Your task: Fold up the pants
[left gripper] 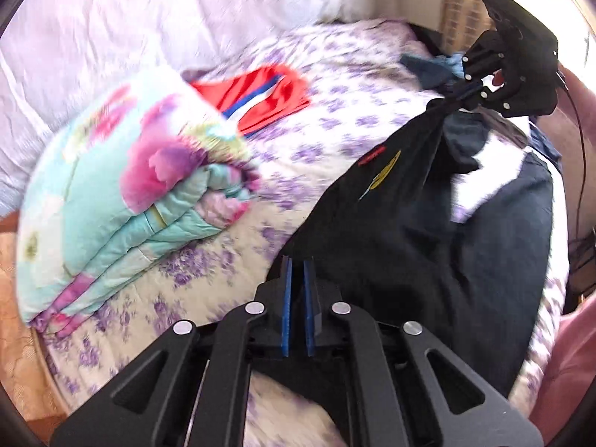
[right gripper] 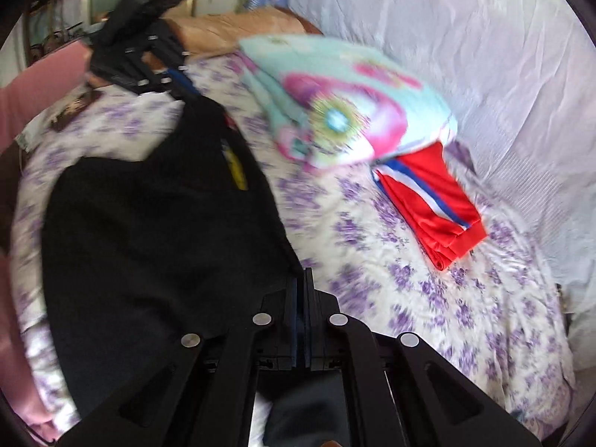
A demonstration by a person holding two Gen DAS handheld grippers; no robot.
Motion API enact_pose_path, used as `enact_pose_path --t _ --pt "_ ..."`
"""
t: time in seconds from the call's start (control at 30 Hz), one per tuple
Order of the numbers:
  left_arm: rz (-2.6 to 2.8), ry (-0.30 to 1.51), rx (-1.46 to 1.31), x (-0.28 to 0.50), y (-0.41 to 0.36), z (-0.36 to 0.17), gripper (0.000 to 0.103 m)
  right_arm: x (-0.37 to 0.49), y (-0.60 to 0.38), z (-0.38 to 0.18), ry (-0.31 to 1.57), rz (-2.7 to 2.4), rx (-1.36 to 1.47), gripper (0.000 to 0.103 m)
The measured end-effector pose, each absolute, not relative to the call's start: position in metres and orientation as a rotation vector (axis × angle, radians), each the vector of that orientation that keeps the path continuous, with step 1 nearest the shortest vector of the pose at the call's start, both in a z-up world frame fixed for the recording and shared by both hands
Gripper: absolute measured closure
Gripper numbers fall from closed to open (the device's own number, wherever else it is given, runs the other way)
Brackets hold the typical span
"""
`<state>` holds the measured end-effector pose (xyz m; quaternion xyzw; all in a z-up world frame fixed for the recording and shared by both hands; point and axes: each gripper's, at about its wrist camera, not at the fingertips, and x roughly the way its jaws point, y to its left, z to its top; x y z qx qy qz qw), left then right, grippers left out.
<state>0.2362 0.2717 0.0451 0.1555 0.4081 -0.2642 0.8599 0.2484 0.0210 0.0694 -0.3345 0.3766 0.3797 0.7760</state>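
Black pants [left gripper: 402, 216] with a small yellow mark hang stretched between my two grippers above a bed with a purple-flowered sheet [left gripper: 335, 119]. My left gripper [left gripper: 297, 264] is shut on one edge of the pants. In the left wrist view my right gripper [left gripper: 452, 95] is at the upper right, shut on the other end. In the right wrist view the pants [right gripper: 160, 223] spread to the left, my right gripper [right gripper: 301, 275] is shut on their edge, and the left gripper [right gripper: 186, 91] pinches the far end at upper left.
A folded floral quilt [left gripper: 123, 186] lies on the bed to the left. Folded red pants with a blue-white stripe [left gripper: 260, 93] lie behind it, also in the right wrist view [right gripper: 428, 208]. A white wrinkled cover [left gripper: 149, 18] backs the bed. Dark clothes [left gripper: 432, 70] lie near the right gripper.
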Motion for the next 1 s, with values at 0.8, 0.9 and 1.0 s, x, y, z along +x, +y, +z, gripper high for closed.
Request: enact_pose_path --t 0.8,0.9,1.0 --pt "-0.505 0.798 0.705 0.131 0.224 0.016 0.016 0.085 0.02 0.05 0.767 0.919 -0.671 0.1" --pt "-0.491 0.886 0.519 0.147 0.253 0.019 0.016 0.083 0.02 0.045 0.771 0.928 -0.679 0.1" --pt "-0.533 1.046 0.24 0.174 0.279 0.009 0.016 0.082 0.023 0.043 0.774 0.932 -0.688 0.1"
